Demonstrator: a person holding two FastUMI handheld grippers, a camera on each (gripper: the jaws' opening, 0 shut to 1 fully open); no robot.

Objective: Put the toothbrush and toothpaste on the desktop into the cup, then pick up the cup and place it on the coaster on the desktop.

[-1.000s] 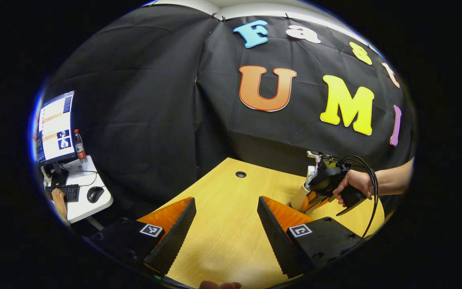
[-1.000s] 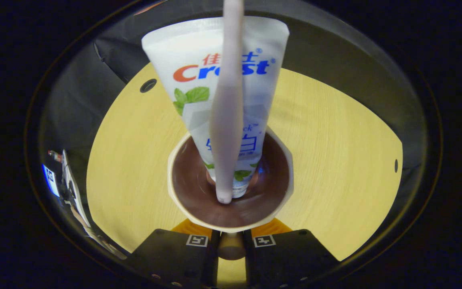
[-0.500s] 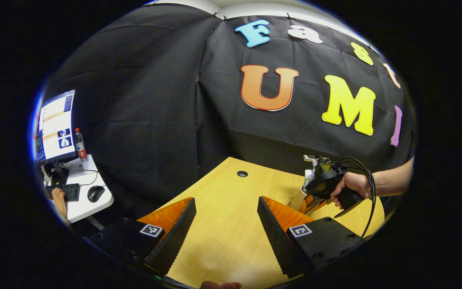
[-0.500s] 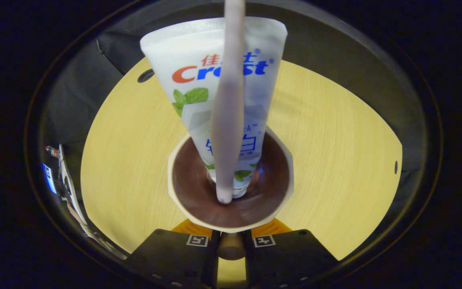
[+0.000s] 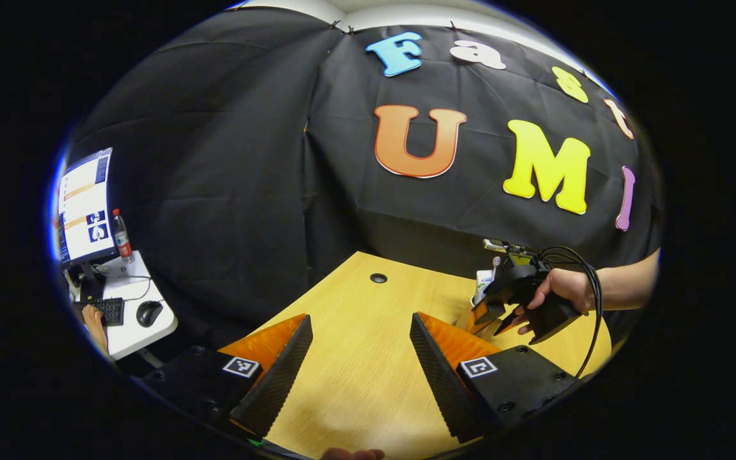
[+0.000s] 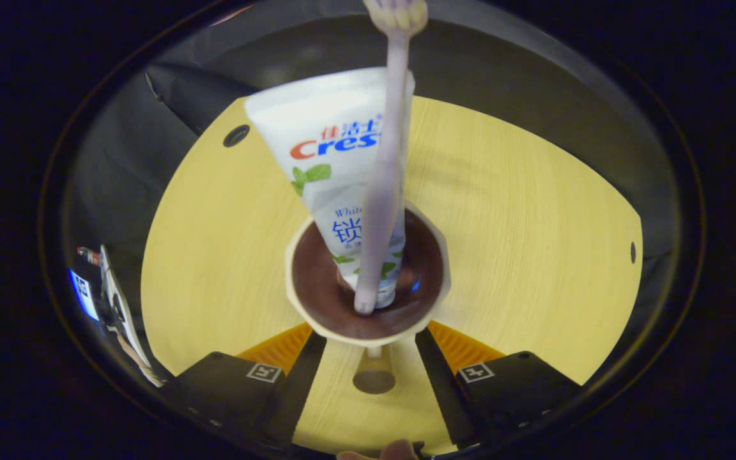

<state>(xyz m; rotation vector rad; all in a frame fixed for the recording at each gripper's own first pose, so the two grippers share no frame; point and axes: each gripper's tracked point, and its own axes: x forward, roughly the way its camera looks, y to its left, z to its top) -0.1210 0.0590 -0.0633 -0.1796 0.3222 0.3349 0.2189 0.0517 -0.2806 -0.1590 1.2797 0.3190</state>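
Wooden desktop [image 6: 521, 211] lies bare around cup [image 6: 368, 329]; right tool [image 6: 371, 377] spread.

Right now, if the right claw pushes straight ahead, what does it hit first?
Most likely the cup: its rim sits between the open right claw fingers, with the toothbrush and toothpaste standing inside. Depth is unclear.

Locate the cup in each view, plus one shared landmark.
Left gripper view: the cup sits far right on the desk, mostly hidden behind the right gripper and the hand holding it.
Right gripper view: the cup is at centre, seen from above, just ahead of the open fingers, with toothpaste and toothbrush standing in it.
Shared landmark: the round cable hole in the desk.
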